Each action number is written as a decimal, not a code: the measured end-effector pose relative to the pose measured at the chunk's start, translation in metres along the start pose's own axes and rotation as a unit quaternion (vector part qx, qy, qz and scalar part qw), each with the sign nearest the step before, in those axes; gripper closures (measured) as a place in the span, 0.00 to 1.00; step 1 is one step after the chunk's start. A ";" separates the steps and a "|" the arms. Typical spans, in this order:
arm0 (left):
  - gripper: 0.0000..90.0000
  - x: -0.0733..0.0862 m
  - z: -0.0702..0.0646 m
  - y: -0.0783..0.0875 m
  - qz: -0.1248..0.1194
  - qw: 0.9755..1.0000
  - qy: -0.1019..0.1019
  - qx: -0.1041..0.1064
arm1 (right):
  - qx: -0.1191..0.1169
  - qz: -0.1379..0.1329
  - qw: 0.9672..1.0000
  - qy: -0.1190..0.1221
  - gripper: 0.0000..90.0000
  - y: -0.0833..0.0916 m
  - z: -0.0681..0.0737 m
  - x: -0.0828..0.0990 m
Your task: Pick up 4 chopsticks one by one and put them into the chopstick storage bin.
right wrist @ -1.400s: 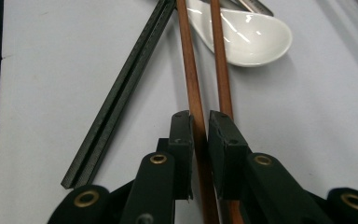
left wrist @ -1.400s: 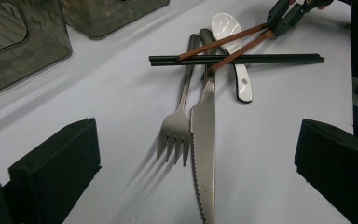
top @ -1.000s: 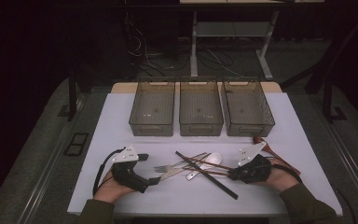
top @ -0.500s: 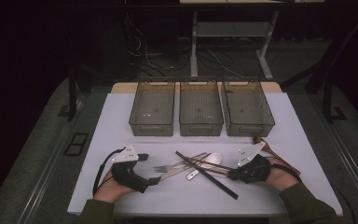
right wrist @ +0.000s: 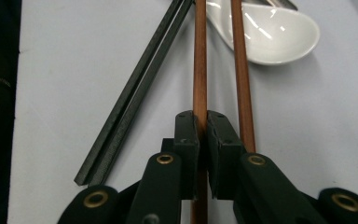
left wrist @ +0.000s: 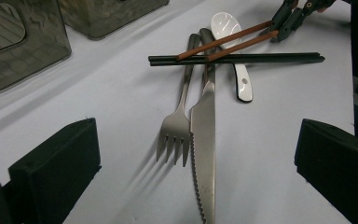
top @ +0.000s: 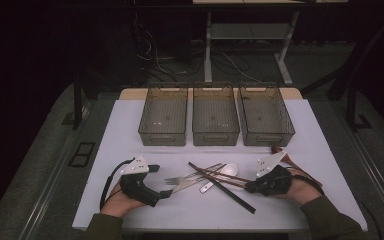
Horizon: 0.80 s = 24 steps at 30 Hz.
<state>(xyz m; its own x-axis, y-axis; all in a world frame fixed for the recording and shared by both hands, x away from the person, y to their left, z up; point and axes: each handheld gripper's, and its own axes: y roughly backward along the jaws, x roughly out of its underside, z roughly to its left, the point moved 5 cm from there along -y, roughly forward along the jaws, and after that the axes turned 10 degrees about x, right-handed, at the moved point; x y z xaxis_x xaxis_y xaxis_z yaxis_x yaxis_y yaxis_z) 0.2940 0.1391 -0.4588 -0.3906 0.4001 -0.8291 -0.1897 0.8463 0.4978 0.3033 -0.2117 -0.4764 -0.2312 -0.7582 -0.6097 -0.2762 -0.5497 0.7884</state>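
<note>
- The right gripper (right wrist: pixel 203 133) has just been closing; its jaws now pinch one brown chopstick (right wrist: pixel 199 56), lower centre of its own view. The second brown chopstick (right wrist: pixel 241 70) runs just beside, outside the jaws.
- The left gripper (top: pixel 161 181), lower left of the high view, is wide open, fork (left wrist: pixel 179 116) and knife (left wrist: pixel 205 135) lying between its jaws.
- Neither hand has shifted; cutlery lies as before.

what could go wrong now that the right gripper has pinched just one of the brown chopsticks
1. The right gripper is shut on one brown chopstick; its twin lies loose outside the jaws and may be left behind or dragged.
2. Both cross the black chopsticks and the white spoon, so lifting may shift the pile.
</note>
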 end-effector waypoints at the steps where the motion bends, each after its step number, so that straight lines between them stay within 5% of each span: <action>1: 0.00 0.000 0.000 0.000 -0.001 1.000 0.000 -0.001 | 0.000 0.000 1.000 0.000 0.92 0.000 0.000 0.000; 15: 0.00 0.001 0.002 -0.002 -0.018 1.000 0.000 -0.014 | 0.008 -0.032 0.998 -0.044 0.92 0.007 -0.005 -0.006; 18: 0.00 0.002 0.003 -0.004 -0.014 1.000 -0.001 -0.013 | 0.015 -0.049 0.995 -0.082 0.92 0.009 -0.006 -0.010; 24: 0.00 0.000 0.004 -0.003 -0.020 1.000 0.002 -0.015 | 0.029 -0.063 0.993 -0.099 0.92 0.009 -0.007 -0.017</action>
<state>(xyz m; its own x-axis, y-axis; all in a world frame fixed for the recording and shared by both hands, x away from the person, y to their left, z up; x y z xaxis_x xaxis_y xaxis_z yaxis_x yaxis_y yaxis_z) 0.2978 0.1380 -0.4613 -0.3855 0.3640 -0.8479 -0.2323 0.8510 0.4710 0.3117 -0.2062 -0.4581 -0.3686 -0.5979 -0.7118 -0.3663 -0.6103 0.7024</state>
